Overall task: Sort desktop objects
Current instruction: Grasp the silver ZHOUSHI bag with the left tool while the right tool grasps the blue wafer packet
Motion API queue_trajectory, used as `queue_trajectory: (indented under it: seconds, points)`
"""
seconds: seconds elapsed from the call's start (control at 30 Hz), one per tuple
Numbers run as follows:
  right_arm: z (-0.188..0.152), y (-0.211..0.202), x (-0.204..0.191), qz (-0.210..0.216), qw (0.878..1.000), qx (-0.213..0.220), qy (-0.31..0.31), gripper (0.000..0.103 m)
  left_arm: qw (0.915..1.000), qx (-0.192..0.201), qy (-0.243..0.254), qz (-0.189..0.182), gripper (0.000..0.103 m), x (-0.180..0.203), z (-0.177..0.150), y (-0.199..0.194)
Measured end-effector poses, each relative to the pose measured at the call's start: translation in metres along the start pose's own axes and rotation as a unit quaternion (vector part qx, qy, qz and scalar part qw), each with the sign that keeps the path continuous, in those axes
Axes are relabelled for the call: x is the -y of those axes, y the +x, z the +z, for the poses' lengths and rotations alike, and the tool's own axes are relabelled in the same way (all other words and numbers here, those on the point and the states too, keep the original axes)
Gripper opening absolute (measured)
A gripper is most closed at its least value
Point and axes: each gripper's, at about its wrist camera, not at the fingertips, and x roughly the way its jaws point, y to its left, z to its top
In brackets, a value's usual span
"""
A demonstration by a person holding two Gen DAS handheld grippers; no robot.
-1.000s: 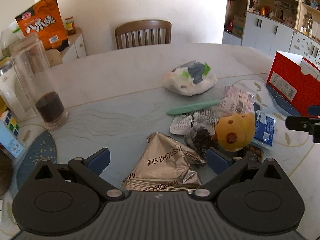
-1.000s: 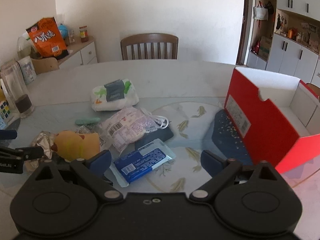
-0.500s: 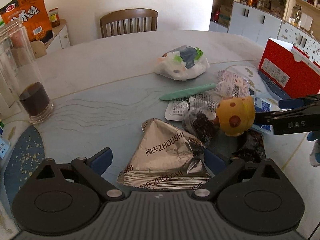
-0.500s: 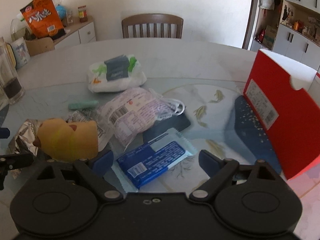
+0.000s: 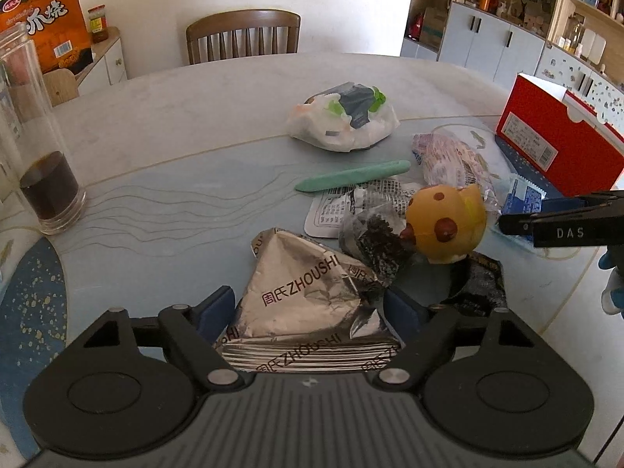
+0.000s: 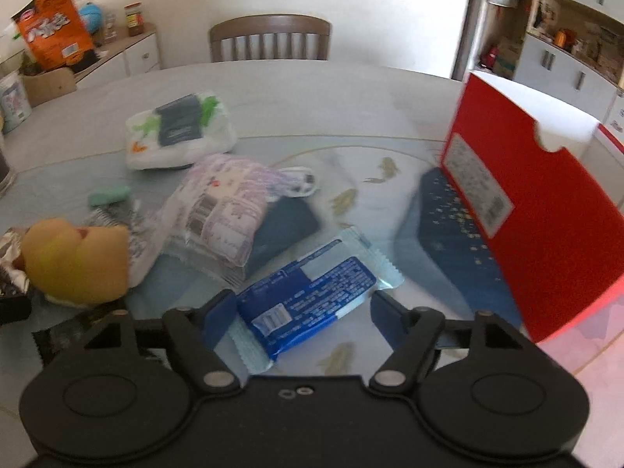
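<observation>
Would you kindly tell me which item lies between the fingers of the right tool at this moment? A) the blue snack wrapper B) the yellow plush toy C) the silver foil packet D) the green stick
A: in the right wrist view the blue snack wrapper lies between the closing fingers of the right tool, while the yellow plush toy sits off to the left.

Left gripper angled downward, jaws closing, right gripper likewise, jaws closing
</observation>
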Motion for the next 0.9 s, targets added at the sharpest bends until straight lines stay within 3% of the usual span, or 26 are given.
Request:
queue_trajectory:
  seconds: [0.13, 0.3, 0.57, 0.67, 0.73, 0.9]
  points:
    - [0.007, 0.0, 0.006, -0.004, 1.0, 0.003, 0.031, 0.082, 1.0, 0.002, -0.006, 0.001, 0.084, 0.001, 0.001, 0.0]
    - [0.013, 0.009, 0.012, -0.012, 0.997, -0.007, 0.071, 0.082, 0.9999, 0.001, -0.009, 0.005, 0.084, -0.001, 0.002, 0.001]
    - [0.011, 0.018, 0.006, -0.035, 0.997, -0.022, 0.063, 0.077, 1.0, 0.001, -0.009, -0.001, 0.078, -0.001, 0.002, 0.004]
    - [0.011, 0.015, 0.006, -0.04, 0.997, -0.022, 0.061, 0.067, 0.9999, 0.001, -0.012, -0.002, 0.077, -0.002, 0.002, 0.004]
    - [0.011, 0.013, 0.005, -0.04, 0.997, -0.023, 0.058, 0.054, 0.9999, 0.0, -0.014, -0.001, 0.075, -0.002, 0.002, 0.003]
    - [0.011, 0.008, 0.006, -0.038, 0.998, -0.028, 0.049, 0.042, 0.9997, 0.002, -0.024, -0.003, 0.07, -0.004, 0.001, 0.001]
